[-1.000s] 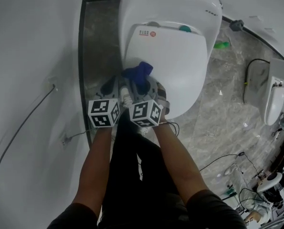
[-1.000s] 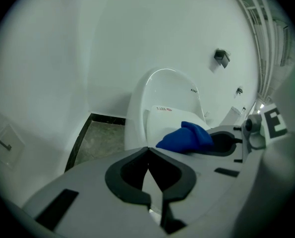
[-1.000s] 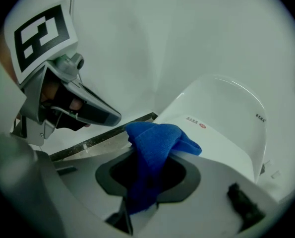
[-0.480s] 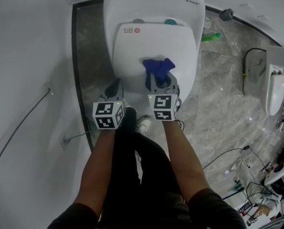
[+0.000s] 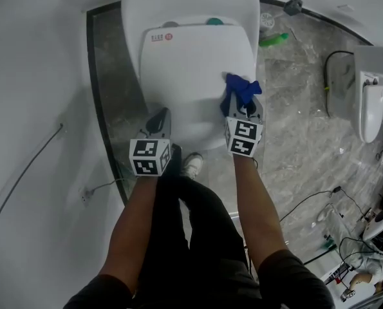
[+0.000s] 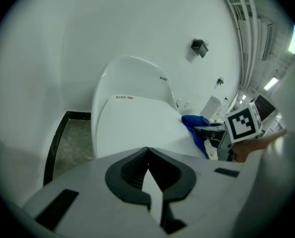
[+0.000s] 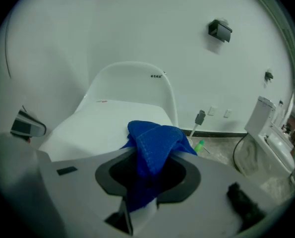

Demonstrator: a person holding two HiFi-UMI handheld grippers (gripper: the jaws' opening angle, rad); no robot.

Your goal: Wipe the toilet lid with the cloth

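Cloth (image 5: 243, 87) pinched in right claw (image 5: 241, 103), at toilet lid (image 5: 185, 69) right edge; left claw (image 5: 159, 117) pressed together.

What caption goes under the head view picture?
The right gripper holds a blue cloth at the edge of the toilet lid; the left gripper is shut.

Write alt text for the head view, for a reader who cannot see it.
Seen from above, the right gripper holds a crumpled blue cloth at the right edge of a closed white toilet lid. The left gripper, shut and empty, hangs by the lid's front left corner.
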